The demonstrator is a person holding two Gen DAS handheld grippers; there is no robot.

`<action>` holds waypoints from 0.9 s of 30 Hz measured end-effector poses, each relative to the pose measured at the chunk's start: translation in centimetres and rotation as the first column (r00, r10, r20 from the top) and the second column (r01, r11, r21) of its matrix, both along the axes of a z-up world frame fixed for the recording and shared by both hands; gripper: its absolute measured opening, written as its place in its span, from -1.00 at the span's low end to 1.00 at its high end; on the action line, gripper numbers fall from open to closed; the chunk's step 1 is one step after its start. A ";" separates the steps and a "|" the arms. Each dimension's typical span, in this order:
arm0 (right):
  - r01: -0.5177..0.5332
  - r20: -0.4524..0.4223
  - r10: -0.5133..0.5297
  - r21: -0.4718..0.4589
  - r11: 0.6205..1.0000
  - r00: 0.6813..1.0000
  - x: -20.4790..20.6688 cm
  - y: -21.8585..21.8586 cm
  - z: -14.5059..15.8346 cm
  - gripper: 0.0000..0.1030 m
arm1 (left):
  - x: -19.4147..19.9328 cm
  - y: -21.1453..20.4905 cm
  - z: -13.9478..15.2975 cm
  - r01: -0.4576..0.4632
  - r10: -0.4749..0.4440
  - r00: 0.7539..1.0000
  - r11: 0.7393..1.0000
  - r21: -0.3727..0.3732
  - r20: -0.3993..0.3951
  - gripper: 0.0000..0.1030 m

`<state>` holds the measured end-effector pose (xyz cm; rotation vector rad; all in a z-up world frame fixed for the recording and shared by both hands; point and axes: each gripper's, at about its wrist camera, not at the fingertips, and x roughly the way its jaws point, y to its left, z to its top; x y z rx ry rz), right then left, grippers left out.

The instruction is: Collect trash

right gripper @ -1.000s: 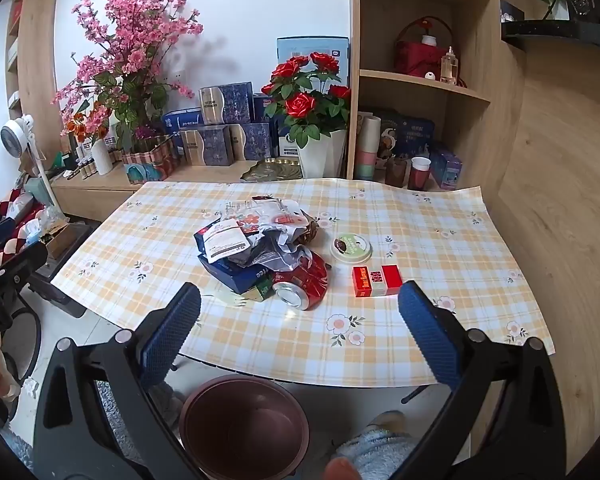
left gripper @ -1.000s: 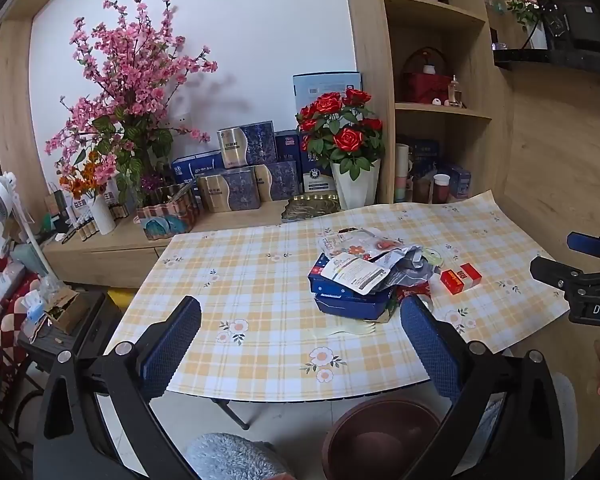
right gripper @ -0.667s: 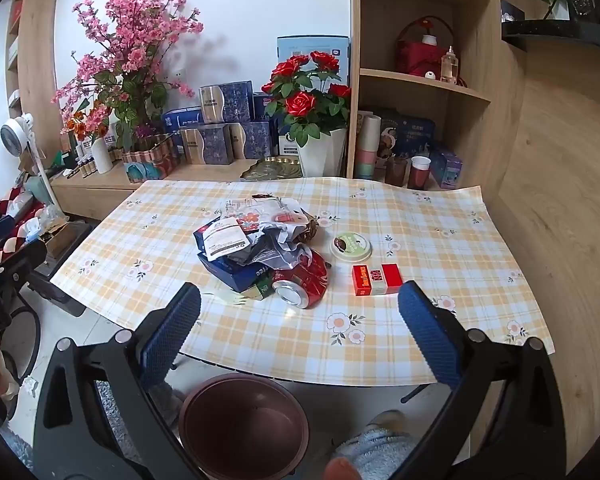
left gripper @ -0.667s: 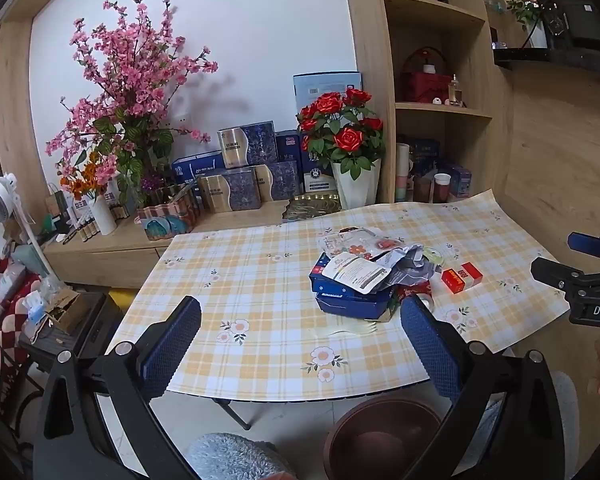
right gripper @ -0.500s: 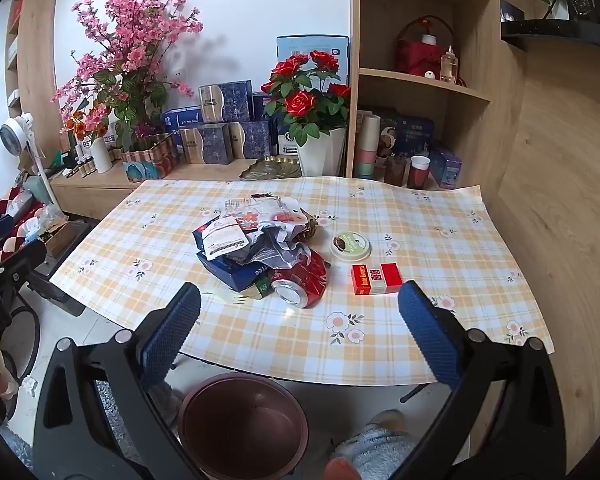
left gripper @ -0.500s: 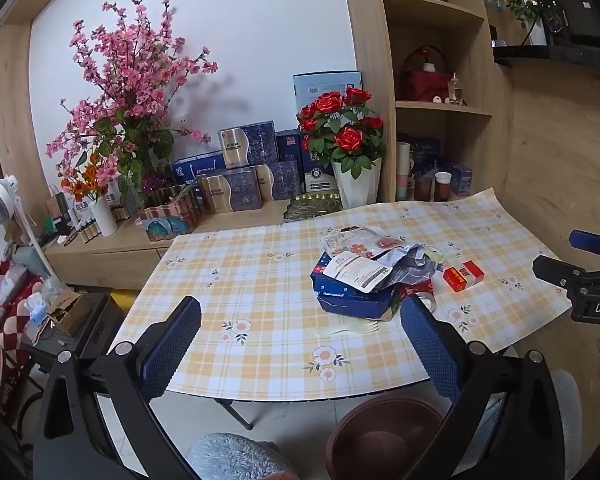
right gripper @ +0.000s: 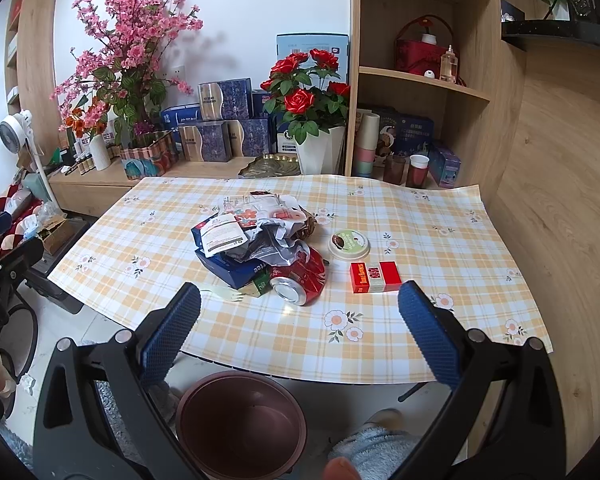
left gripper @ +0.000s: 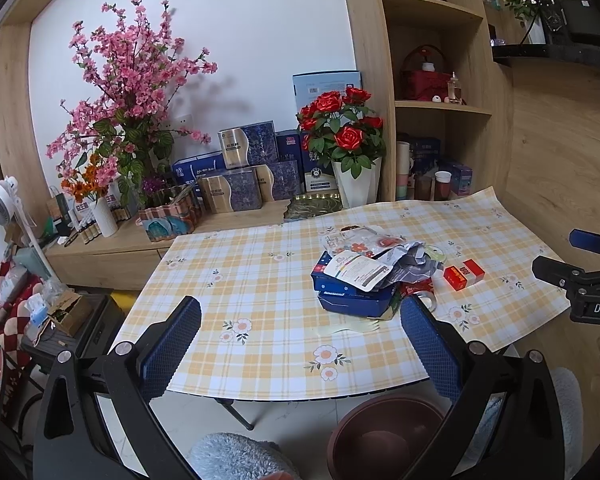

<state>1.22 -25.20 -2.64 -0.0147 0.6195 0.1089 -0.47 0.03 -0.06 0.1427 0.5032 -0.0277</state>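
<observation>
— Did anything shift over that last second?

— Hardly. Both views crept a touch toward the table [right gripper: 452, 216], and that was all. The left gripper [left gripper: 300, 344] hung short of the near edge with its fingers spread wide and nothing between them, and the right gripper [right gripper: 298, 332] was the same, wide apart and empty.

— And the trash?

— Untouched, as far as I could tell. The heap [right gripper: 256, 236] of wrappers and a blue box [left gripper: 352, 302] sat near the middle of the table, with a dented red can [right gripper: 300, 278] lying on its side against the heap's near edge. A round lid [right gripper: 348, 244] and a red packet [right gripper: 374, 277] lay just beside, apart from the pile. A pale plastic fork [left gripper: 350, 326] poked out at the front.

— Where was it all meant to go?

— Most likely the brown bin [right gripper: 240, 426] on the floor below the near edge, which looked empty.

— So no progress?

— None showing. I judged it the very start: a slow approach, with nothing collected. The can or the packet seemed the easiest first pick for the right side.
</observation>
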 end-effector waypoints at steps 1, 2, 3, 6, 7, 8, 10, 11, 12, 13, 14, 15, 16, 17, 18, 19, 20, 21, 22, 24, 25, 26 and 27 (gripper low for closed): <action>0.000 0.000 0.000 -0.001 1.000 1.000 0.0 0.0 0.0 0.89 | 0.0 0.0 0.0 0.001 -0.001 1.000 1.000 0.001 -0.001 0.90; 0.001 0.001 -0.001 -0.002 1.000 1.000 0.0 0.0 0.0 0.89 | 0.0 0.0 -0.1 0.002 -0.002 1.000 1.000 0.001 -0.002 0.90; 0.001 0.001 -0.001 -0.002 1.000 1.000 0.0 0.0 0.0 0.89 | 0.0 0.0 -0.2 0.003 -0.003 1.000 1.000 0.002 -0.002 0.90; 0.000 0.000 0.000 -0.001 1.000 1.000 0.0 0.0 0.0 0.89 | 0.0 0.0 -0.2 0.002 -0.002 1.000 1.000 0.002 -0.003 0.90; 0.000 0.000 0.000 -0.002 1.000 1.000 0.0 0.0 0.0 0.89 | 0.0 0.0 -0.2 0.003 -0.003 1.000 1.000 0.002 -0.004 0.90; 0.001 -0.001 -0.001 -0.003 1.000 1.000 0.0 0.0 0.0 0.89 | 0.0 0.0 -0.3 0.002 -0.002 1.000 1.000 0.002 -0.005 0.90; 0.001 0.000 -0.001 -0.002 1.000 1.000 0.0 0.1 0.1 0.89 | 0.1 0.1 -0.3 0.001 -0.001 1.000 1.000 0.000 -0.006 0.90; 0.001 -0.001 -0.001 -0.003 1.000 1.000 0.0 0.1 0.2 0.89 | 0.1 0.1 -0.3 0.002 -0.002 1.000 1.000 0.000 -0.006 0.90; 0.001 0.000 -0.001 -0.002 1.000 1.000 -0.1 0.1 0.3 0.89 | 0.1 0.1 -0.3 0.001 -0.001 1.000 1.000 0.002 -0.005 0.90; 0.001 0.000 -0.001 -0.004 1.000 1.000 0.0 0.1 0.4 0.89 | 0.1 0.1 -0.3 0.001 -0.001 1.000 1.000 0.002 -0.006 0.90; 0.001 -0.001 -0.001 -0.005 1.000 1.000 0.0 0.2 0.4 0.89 | 0.1 0.1 -0.3 0.001 -0.001 1.000 1.000 0.002 -0.006 0.90; 0.000 -0.001 0.000 -0.005 1.000 1.000 0.0 0.2 0.5 0.89 | 0.1 0.1 -0.3 0.002 -0.002 1.000 1.000 0.001 -0.007 0.90; 0.000 -0.001 0.000 -0.004 1.000 1.000 0.0 0.2 0.6 0.89 | 0.1 0.1 -0.3 0.002 -0.002 1.000 1.000 0.001 -0.006 0.90; 0.001 -0.002 -0.001 -0.005 1.000 1.000 0.0 0.3 0.6 0.89 | 0.1 0.1 -0.3 0.002 -0.002 1.000 1.000 0.001 -0.006 0.90; 0.001 -0.002 -0.001 -0.005 1.000 1.000 0.0 0.0 -0.1 0.89 | 0.1 0.1 -0.3 0.002 -0.002 1.000 1.000 0.002 -0.006 0.90; 0.001 -0.002 -0.001 -0.004 1.000 1.000 -0.1 0.0 -0.2 0.89 | 0.1 0.1 -0.3 0.002 -0.002 1.000 1.000 0.001 -0.006 0.90; 0.000 -0.003 0.000 -0.004 1.000 1.000 -0.1 0.0 -0.2 0.89 | 0.1 0.1 -0.3 0.002 -0.002 1.000 1.000 0.001 -0.007 0.90; 0.000 -0.003 0.000 -0.004 1.000 1.000 -0.1 0.0 -0.3 0.89 | 0.1 0.1 -0.4 0.002 -0.002 1.000 1.000 0.000 -0.006 0.90; 0.000 -0.003 0.000 -0.006 1.000 1.000 -0.1 0.2 -0.2 0.89 | 0.1 0.1 -0.4 0.002 -0.002 1.000 1.000 0.001 -0.006 0.90; 0.000 -0.003 0.000 -0.005 1.000 1.000 -0.2 0.2 -0.2 0.89 | 0.1 0.1 -0.4 0.002 -0.002 1.000 1.000 0.001 -0.006 0.90; -0.001 -0.003 0.001 -0.004 1.000 1.000 -0.2 0.2 -0.2 0.89 | 0.1 0.1 -0.4 0.002 -0.002 1.000 1.000 0.001 -0.006 0.90; -0.001 -0.003 0.001 -0.005 1.000 1.000 0.0 0.0 -0.3 0.89 | 0.1 0.1 -0.4 0.001 -0.001 1.000 1.000 0.000 -0.007 0.90; -0.001 -0.003 0.001 -0.006 1.000 1.000 0.0 0.1 -0.2 0.89 | 0.1 0.1 -0.4 0.002 -0.002 1.000 1.000 0.000 -0.007 0.90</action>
